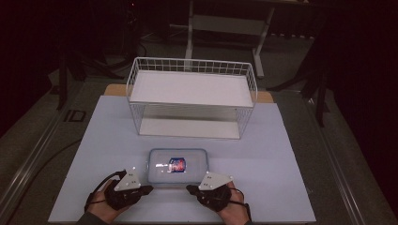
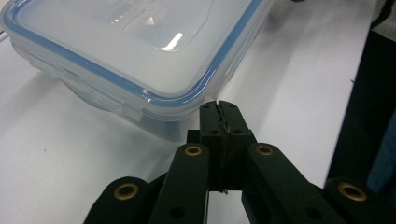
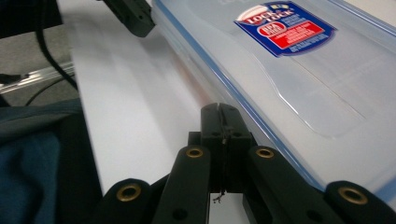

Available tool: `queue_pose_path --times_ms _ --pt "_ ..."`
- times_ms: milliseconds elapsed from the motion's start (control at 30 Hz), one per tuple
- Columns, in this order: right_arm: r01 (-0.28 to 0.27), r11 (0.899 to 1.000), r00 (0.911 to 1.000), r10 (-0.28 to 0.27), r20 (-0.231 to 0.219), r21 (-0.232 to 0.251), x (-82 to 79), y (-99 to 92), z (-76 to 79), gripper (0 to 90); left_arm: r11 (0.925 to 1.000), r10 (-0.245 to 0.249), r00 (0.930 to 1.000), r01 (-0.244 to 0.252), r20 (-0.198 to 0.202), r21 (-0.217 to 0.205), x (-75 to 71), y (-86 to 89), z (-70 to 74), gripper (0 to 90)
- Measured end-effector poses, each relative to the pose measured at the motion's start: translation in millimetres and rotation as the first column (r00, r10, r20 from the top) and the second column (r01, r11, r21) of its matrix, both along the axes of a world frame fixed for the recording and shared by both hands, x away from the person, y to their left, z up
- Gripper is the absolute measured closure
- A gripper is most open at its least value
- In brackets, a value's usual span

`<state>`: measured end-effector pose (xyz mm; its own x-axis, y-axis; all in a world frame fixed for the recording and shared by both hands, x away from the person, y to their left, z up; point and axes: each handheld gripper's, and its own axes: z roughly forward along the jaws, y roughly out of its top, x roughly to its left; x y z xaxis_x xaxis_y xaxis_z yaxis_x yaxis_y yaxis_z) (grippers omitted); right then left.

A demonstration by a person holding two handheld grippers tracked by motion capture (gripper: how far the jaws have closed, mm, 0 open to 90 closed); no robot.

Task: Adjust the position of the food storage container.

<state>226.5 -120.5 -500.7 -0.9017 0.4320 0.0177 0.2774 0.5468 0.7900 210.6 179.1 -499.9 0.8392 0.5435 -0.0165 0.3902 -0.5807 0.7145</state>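
Note:
A clear plastic food box (image 1: 178, 167) with a blue-sealed lid and a red and blue label (image 1: 177, 164) lies flat on the white table near its front edge. My left gripper (image 1: 149, 188) sits at the box's front left corner, jaws shut with nothing between them. In the left gripper view the left gripper (image 2: 219, 112) points at the box's rounded corner (image 2: 187, 100). My right gripper (image 1: 189, 188) is at the box's front right, also shut and empty. In the right gripper view the right gripper (image 3: 219, 114) lies along the box's side (image 3: 289, 93), with the left gripper (image 3: 135, 18) farther off.
A white wire basket rack (image 1: 191, 96) with two shelves stands behind the box at the middle of the table (image 1: 108, 150). Bare tabletop lies on both sides of the box. Dark floor and frame legs surround the table.

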Motion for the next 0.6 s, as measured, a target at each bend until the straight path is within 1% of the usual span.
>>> queue_pose_path --times_ms 33,67,100,133,167,200,267,400,500,600 --pt "0.022 1.0 0.9997 -0.022 -0.002 0.002 4.4 -3.9 -0.3 89.8 0.9998 0.019 0.9998 -0.019 -0.003 -0.002 8.4 -4.5 -1.0 89.9" --pt "0.022 1.0 0.9997 -0.022 -0.002 0.002 4.4 -3.9 -0.3 89.8 0.9998 0.019 0.9998 -0.019 -0.003 -0.002 8.4 -4.5 -1.0 89.9" --pt "0.043 0.999 0.9991 -0.043 -0.004 0.005 7.7 -7.1 -0.6 89.8 0.9996 0.029 0.9996 -0.029 -0.004 0.001 14.1 -7.7 -1.9 89.9" --pt "0.051 0.999 0.9987 -0.051 -0.005 0.007 9.1 -8.5 -0.7 89.8 0.9996 0.029 0.9996 -0.029 -0.004 0.001 14.1 -7.7 -1.9 89.9" --pt "0.057 0.998 0.9984 -0.057 -0.004 0.006 10.5 -10.0 -0.7 89.8 0.9993 0.035 0.9994 -0.035 -0.007 0.007 19.5 -11.1 -3.2 89.9" --pt "0.057 0.998 0.9984 -0.057 -0.004 0.006 10.5 -10.0 -0.7 89.8 0.9993 0.035 0.9994 -0.035 -0.007 0.007 19.5 -11.1 -3.2 89.9" --pt "0.075 0.997 0.9972 -0.075 -0.009 0.01 13.3 -13.2 -0.4 89.8 0.999 0.041 0.9991 -0.041 -0.006 0.016 24.9 -16.7 -5.5 89.8" --pt "0.082 0.997 0.9966 -0.082 -0.007 0.012 15.0 -15.0 -0.5 89.7 0.999 0.039 0.9992 -0.039 -0.004 0.022 26.4 -19.6 -6.6 89.7" --pt "0.084 0.996 0.9965 -0.084 -0.009 0.017 15.0 -16.0 0.6 89.1 0.9996 0.026 0.9996 -0.026 -0.007 0.008 24.3 -17.7 -5.5 89.0" --pt "0.076 0.997 0.9971 -0.076 -0.008 0.027 14.4 -16.4 2.7 87.6 0.9999 0.016 0.9999 -0.016 -0.004 0.006 21.6 -17.1 -4.2 88.1"
